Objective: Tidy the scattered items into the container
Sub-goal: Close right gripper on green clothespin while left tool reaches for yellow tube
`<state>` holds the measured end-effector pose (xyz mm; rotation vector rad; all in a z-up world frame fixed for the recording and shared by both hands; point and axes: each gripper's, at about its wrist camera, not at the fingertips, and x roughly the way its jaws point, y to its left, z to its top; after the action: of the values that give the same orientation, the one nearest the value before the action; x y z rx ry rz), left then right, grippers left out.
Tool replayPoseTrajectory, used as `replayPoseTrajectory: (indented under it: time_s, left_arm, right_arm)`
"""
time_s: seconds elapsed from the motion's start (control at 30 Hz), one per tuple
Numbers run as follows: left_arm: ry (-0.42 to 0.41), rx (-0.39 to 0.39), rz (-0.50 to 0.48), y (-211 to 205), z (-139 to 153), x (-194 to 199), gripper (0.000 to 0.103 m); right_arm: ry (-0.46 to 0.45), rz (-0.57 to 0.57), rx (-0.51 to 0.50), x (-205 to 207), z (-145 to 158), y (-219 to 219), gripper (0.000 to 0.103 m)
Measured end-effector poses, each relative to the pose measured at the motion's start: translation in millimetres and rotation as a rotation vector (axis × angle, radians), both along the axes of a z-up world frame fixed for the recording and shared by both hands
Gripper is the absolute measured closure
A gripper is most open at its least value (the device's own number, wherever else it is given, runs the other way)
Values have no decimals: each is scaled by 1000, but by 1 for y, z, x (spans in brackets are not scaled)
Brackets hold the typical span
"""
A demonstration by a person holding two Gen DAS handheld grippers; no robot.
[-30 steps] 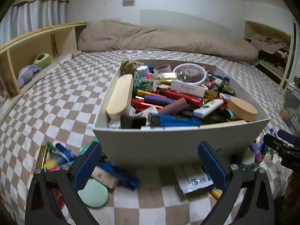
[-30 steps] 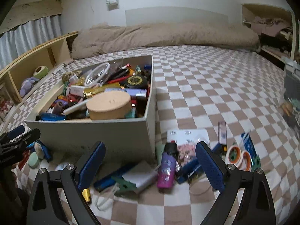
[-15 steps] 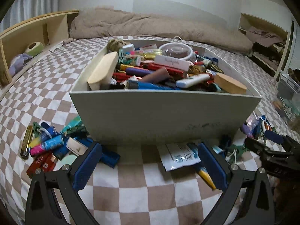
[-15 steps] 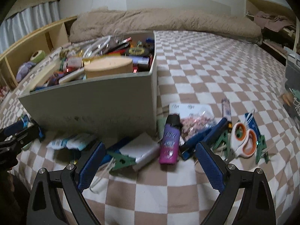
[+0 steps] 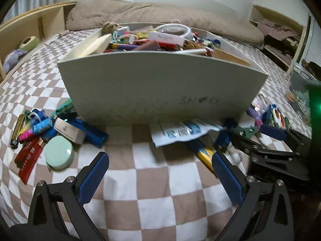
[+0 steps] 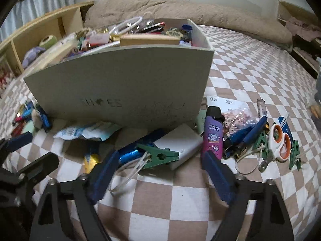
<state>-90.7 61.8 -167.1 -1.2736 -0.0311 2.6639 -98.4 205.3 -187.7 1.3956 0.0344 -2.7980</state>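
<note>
Your left gripper (image 5: 160, 172) has bare checkered bedspread (image 5: 140, 180) between its spread fingers at lower centre, but the grey box (image 5: 160, 88) walls off mid-frame. Clutter flanks it: a green round tin (image 5: 58, 155) lower left, a crumpled packet (image 5: 180, 132) right of centre. Ahead of your right gripper (image 6: 160, 172), a green clothespin (image 6: 158, 156), white block (image 6: 180, 146) and purple bottle (image 6: 213, 132) crowd mid-frame; the lower centre is open.

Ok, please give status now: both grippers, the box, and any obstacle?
Left gripper open, empty. Right gripper open, over green clothespin. Grey box heaped full. Items scattered along its front.
</note>
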Motion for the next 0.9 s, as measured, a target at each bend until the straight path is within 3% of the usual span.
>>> replayPoseTrajectory:
  time_s: [0.17,0.2,0.23,0.27,0.57,0.7,0.73,0.77,0.9]
  left_arm:
    - [7,-13,-30,8,0,4,0]
    - [8,-13,-37,9,0,4,0]
    - [7,-10,-42,10,0,4,0]
    - [7,-7,-44,10,0,4,0]
    - [-8,52,-90,20,-1,2,0]
    - [3,34,-122,37,-1,2,0]
    - [2,32,-127,40,-2,1,0]
    - [3,36,-123,41,-2,0,0]
    - [8,-24,-107,48,-7,-5,0]
  right_arm:
    - [-2,12,90,1,-6,-10,24]
    - [-5,14,84,1,-7,-9,28]
    - [-10,17,72,0,-7,-9,42]
    - [-18,13,62,0,-8,-7,49]
    - [-31,-23,-41,4,-4,15,66]
    - [-21,-41,-81,7,1,24,68]
    - [-20,-43,-94,8,2,25,72]
    - [-19,-46,-113,10,2,28,82]
    - [-10,-68,-140,11,8,36,88]
